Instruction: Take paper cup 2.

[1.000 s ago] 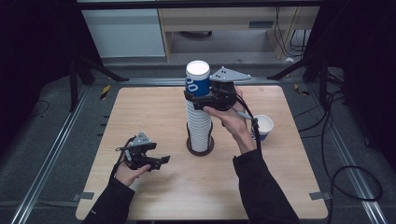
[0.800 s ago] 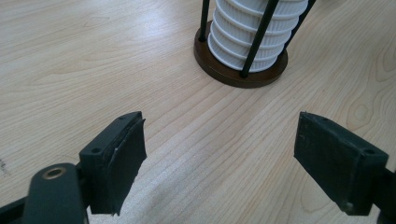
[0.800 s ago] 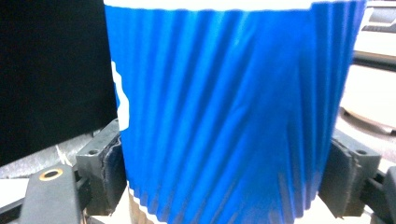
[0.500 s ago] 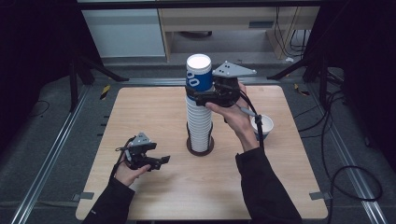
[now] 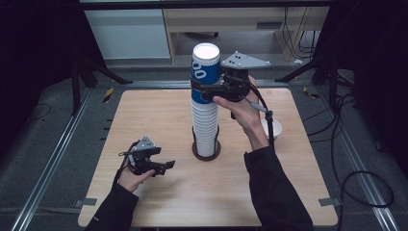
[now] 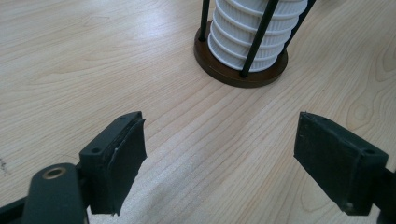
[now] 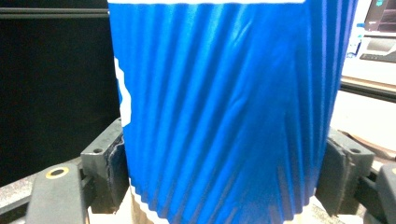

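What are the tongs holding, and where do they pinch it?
The right tongs pinch the blue cup by its ribbed sides, low down, atop the cup stack. The left tongs are open, holding nothing.

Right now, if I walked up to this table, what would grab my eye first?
Probably the tall stack of white cups standing in a dark round holder mid-table, topped by a blue cup. The right gripper has its fingers clamped on that blue cup at the top of the stack. The left gripper rests low near the table's front left, open, and a lone white cup stands to the right.
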Tool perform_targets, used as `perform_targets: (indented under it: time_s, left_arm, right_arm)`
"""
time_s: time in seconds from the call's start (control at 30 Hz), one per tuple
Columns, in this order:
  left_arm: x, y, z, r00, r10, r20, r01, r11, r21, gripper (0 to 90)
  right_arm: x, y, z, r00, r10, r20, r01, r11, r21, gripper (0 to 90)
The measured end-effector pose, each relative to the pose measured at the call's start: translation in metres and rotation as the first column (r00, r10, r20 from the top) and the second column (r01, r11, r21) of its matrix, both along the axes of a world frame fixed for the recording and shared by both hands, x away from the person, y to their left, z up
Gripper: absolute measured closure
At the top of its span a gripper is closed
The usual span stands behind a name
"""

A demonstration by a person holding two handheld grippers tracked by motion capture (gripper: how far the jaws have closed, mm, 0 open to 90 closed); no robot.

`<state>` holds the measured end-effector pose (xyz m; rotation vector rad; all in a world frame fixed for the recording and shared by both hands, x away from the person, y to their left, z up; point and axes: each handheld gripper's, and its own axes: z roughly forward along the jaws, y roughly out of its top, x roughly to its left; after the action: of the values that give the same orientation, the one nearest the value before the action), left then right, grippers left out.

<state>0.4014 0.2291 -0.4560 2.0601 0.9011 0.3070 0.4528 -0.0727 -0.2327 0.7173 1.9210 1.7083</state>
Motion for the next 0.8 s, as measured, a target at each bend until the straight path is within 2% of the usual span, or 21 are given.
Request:
perform_targets:
  time_s: [0.27, 0.4, 0.6, 0.8]
  left_arm:
    - [0.000, 0.000, 0.000, 1.0000, 0.000, 0.001, 0.000, 1.0000, 0.000, 16.0]
    - [0.000, 0.000, 0.000, 1.0000, 0.001, 0.001, -0.001, 1.0000, -0.001, 16.0]
    - [-0.001, 0.000, 0.001, 1.0000, 0.003, 0.004, -0.003, 1.0000, -0.001, 16.0]
    - [-0.001, 0.000, 0.002, 1.0000, -0.001, 0.006, 0.001, 1.0000, 0.000, 16.1]
  right_arm:
    - [-0.004, -0.004, 0.016, 0.9995, -0.012, 0.030, 0.012, 1.000, 0.017, 19.9]
    - [-0.008, -0.010, 0.022, 0.9984, -0.026, 0.050, 0.025, 1.000, 0.010, 20.0]
    - [-0.018, -0.030, 0.025, 0.9965, -0.051, 0.066, 0.051, 0.999, 0.009, 19.9]
    - [-0.030, -0.060, 0.016, 0.9938, -0.091, 0.064, 0.091, 0.996, -0.001, 19.9]
